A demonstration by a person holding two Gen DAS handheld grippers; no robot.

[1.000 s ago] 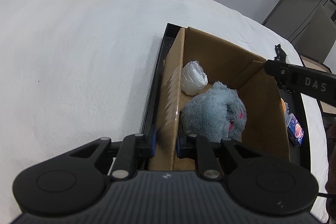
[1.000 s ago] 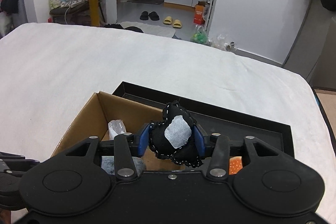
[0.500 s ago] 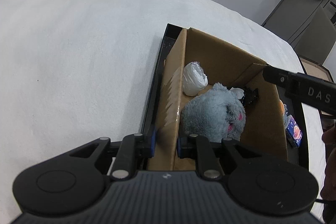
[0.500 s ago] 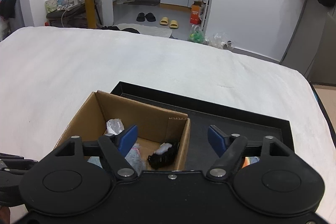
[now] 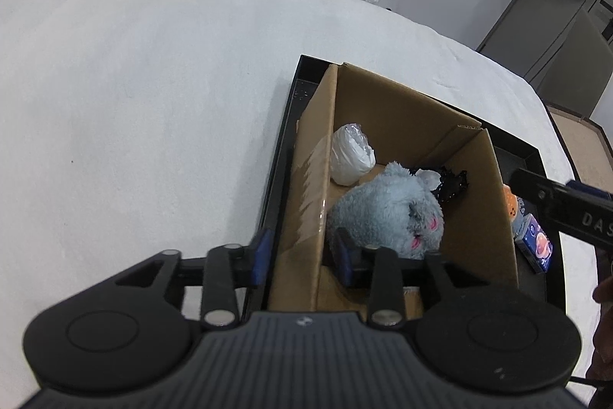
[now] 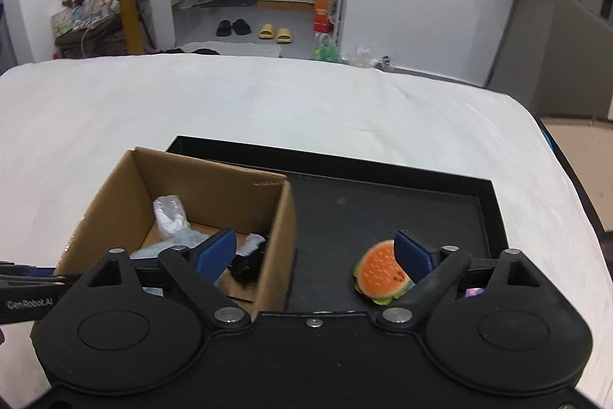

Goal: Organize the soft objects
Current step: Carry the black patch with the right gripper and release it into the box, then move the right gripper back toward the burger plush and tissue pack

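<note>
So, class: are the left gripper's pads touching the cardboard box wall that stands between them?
Apart. The left wrist view shows the left gripper astride the cardboard box wall, jaws just opened, gaps visible beside both pads.

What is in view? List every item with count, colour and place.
Cardboard box: one, brown, at the tray's left end.
Tray: one, black, on the white cover.
Plush toy: one, grey-blue, in the box.
Wrapped bundle: one, white, box's far corner.
Black soft toy: one, in the box.
Burger toy: one, orange and green, on the tray.
Small carton: one, blue, on the tray.
Left gripper: open, straddling the box wall.
Right gripper: open, empty.
</note>
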